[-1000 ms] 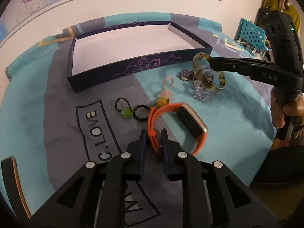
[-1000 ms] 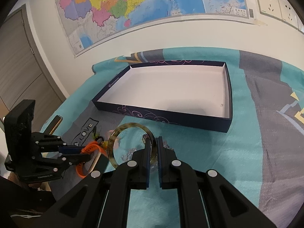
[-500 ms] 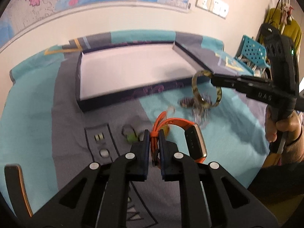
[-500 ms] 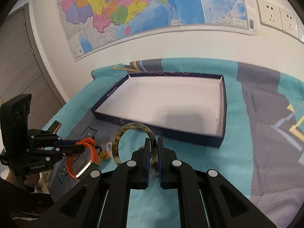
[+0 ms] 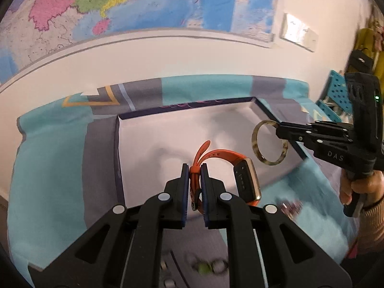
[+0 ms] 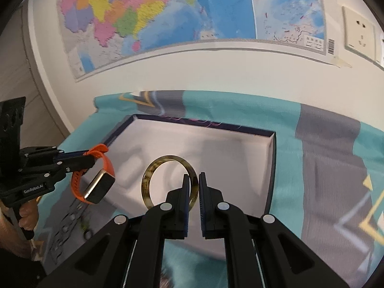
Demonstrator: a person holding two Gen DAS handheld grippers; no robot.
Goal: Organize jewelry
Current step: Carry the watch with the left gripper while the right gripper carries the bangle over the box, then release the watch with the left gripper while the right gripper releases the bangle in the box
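Both pieces have been lifted off the cloth and carried over the box since a second ago. The left hand-held gripper (image 5: 193, 176) pinches the orange strap of the watch (image 5: 242, 180), hanging above the box's (image 5: 273, 116) near left part. The right hand-held gripper (image 6: 194, 187) clamps the rim of the bangle (image 6: 168, 182) over the box's middle. This looks like the placing step: next, each should lower to the white floor, well apart, then release. A teal and grey cloth (image 6: 324, 148) covers the counter; a map (image 6: 168, 9) and socket (image 6: 358, 31) hang on the wall.
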